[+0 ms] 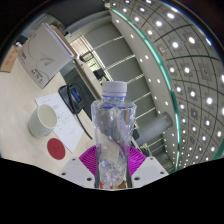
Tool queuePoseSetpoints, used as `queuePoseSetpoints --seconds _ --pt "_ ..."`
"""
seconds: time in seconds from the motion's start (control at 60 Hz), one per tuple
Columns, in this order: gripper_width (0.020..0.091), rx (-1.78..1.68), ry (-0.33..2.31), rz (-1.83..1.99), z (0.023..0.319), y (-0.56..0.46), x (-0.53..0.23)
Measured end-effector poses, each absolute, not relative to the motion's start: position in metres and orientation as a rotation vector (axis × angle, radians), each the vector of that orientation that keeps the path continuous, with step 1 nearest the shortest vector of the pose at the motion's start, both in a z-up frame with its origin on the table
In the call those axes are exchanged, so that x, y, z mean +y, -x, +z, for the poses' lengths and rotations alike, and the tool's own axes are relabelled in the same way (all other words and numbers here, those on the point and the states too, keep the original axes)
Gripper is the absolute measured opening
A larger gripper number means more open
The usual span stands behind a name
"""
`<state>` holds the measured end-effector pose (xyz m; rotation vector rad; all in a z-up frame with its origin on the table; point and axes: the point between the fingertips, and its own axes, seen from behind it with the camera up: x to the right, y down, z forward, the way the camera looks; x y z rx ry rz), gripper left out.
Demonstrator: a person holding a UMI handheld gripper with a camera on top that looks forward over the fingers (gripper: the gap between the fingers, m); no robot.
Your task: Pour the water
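White table [25, 95] under a lit ceiling. Gripper [111, 160] clamped a clear bottle [113, 135], no readable label. Beyond, left of the jaws: cup [42, 120], red coaster [57, 149].

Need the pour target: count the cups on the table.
1: a white round cup stands left of the clear plastic water bottle gripped between the gripper fingers, behind a red round coaster. The bottle may hide others.
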<state>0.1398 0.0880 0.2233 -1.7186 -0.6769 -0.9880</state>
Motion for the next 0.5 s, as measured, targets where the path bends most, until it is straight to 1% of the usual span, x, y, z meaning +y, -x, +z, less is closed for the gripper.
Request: queuePoseSetpoints --seconds 0.133,0.217,0.333,0.5 --pt "0.0363 -0.969 1.533 -1.22 0.224 -0.139 0.135" --pt "0.0361 -1.122 1.432 -1.337 0.215 -0.136 0.16" --pt "0.0363 -1.307 1.253 -1.498 0.212 -0.125 0.18" --pt "0.0364 -1.491 1.046 -1.638 0.199 -0.111 0.198"
